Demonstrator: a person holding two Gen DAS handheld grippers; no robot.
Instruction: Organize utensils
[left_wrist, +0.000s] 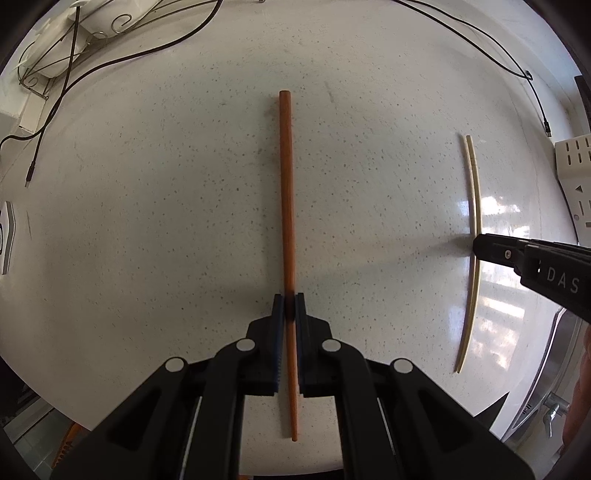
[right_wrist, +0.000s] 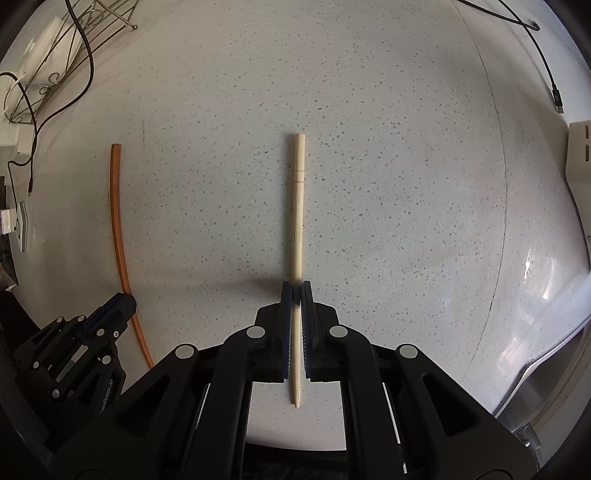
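Observation:
An orange-brown chopstick (left_wrist: 286, 184) runs straight away from me over the speckled white counter (left_wrist: 166, 221). My left gripper (left_wrist: 289, 306) points down and is shut on its lower half. Off to the right a pale chopstick pair (left_wrist: 474, 184) lies parallel, with my right gripper (left_wrist: 476, 247) shut on it. In the right wrist view the pale chopsticks (right_wrist: 298, 206) pass between the blue pads of the right gripper (right_wrist: 296, 291). The orange chopstick (right_wrist: 117, 221) and left gripper (right_wrist: 122, 299) show at the left. I cannot tell whether either stick is lifted off the counter.
A wire rack (left_wrist: 55, 48) and black cables (left_wrist: 110, 62) occupy the far left corner. Another cable (right_wrist: 550, 74) trails at the far right. A white slotted drainer (left_wrist: 572, 155) stands at the right edge, and a steel sink (right_wrist: 546, 369) lies at the lower right.

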